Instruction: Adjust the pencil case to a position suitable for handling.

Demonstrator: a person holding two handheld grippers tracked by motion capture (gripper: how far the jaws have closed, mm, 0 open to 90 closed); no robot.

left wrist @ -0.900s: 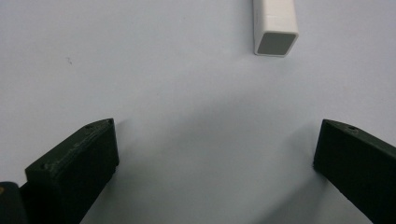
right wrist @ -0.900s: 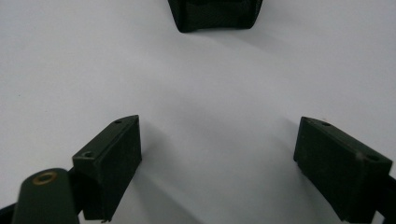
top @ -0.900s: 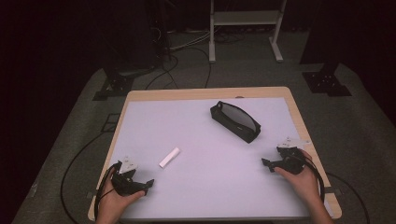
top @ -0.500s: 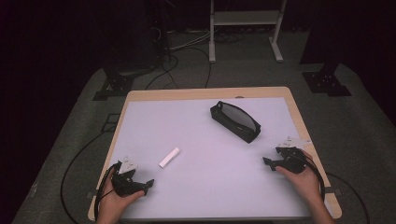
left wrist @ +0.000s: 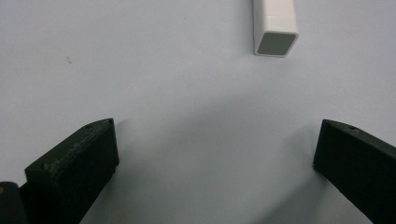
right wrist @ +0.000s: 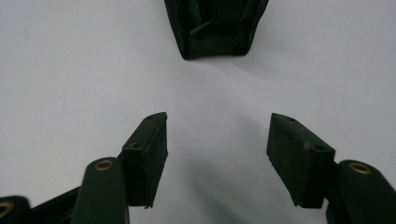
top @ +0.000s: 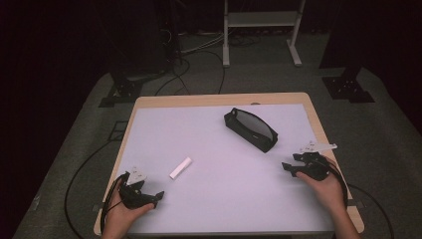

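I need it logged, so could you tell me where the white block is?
In the high view the white block lies on the table, front left, just beyond the left gripper.

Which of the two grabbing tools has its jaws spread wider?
The left gripper, near the small white block: its jaws stand wider than those of the right gripper, which faces the black pouch.

White, black and pale wood on a grey floor.

The tabletop is plain matte white, edged in light wood. The small block is white, with a grey end face in the left gripper view. The pouch is black, its top panel a greyish mesh. The left gripper and right gripper are black, each carrying a light grey plate; brass-coloured rivets show in the right gripper view. The floor is grey carpet crossed by black cables.
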